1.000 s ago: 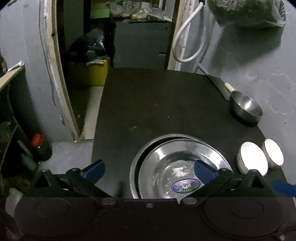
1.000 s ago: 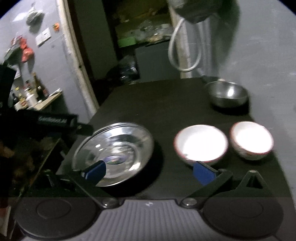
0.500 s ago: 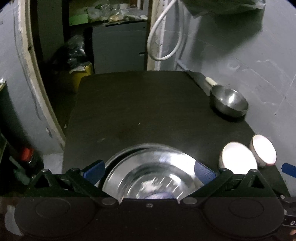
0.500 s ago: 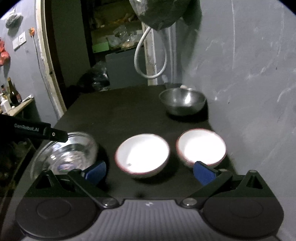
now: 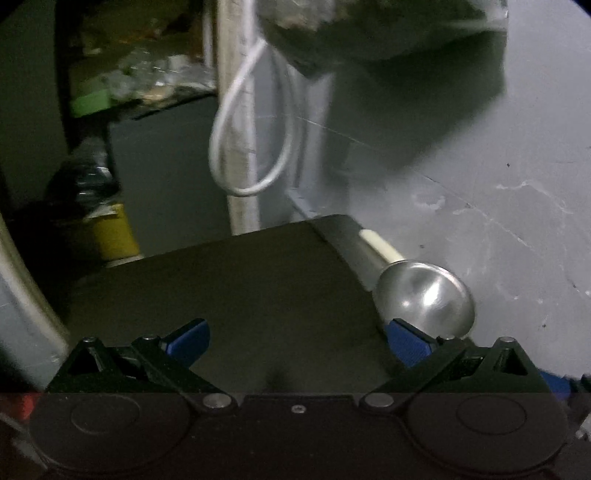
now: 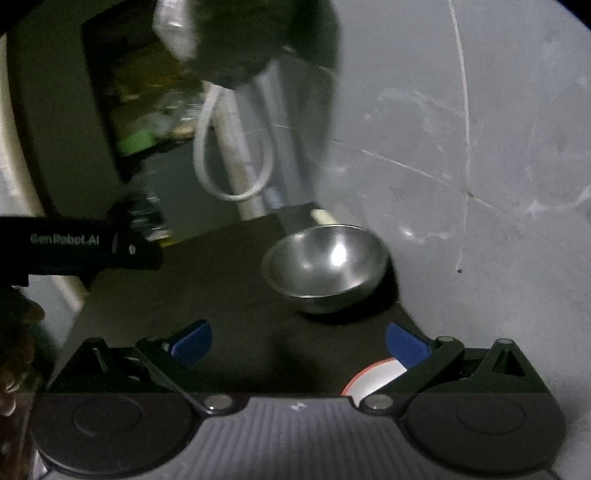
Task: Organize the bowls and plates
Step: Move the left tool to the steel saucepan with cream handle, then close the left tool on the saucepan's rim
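Note:
A steel bowl (image 6: pixel 325 266) stands at the far right of the black table (image 6: pixel 207 295), against the grey wall; it also shows in the left wrist view (image 5: pixel 424 299). A sliver of a white, red-rimmed bowl (image 6: pixel 373 376) shows under my right gripper's right finger. My right gripper (image 6: pixel 299 341) is open and empty above the table, short of the steel bowl. My left gripper (image 5: pixel 297 341) is open and empty, with the steel bowl just beyond its right fingertip. The steel plates are out of view.
A cream-handled utensil (image 5: pixel 380 247) lies behind the steel bowl along the wall. A white hose loop (image 5: pixel 251 147) and a dark bag (image 5: pixel 369 33) hang above the table's far end. A yellow bin (image 5: pixel 110 232) stands on the floor beyond. The left gripper's body (image 6: pixel 74 243) shows at left.
Both grippers have tilted up and moved forward toward the far right. The steel plates and most of the white bowls have dropped out of view below. Both stay open.

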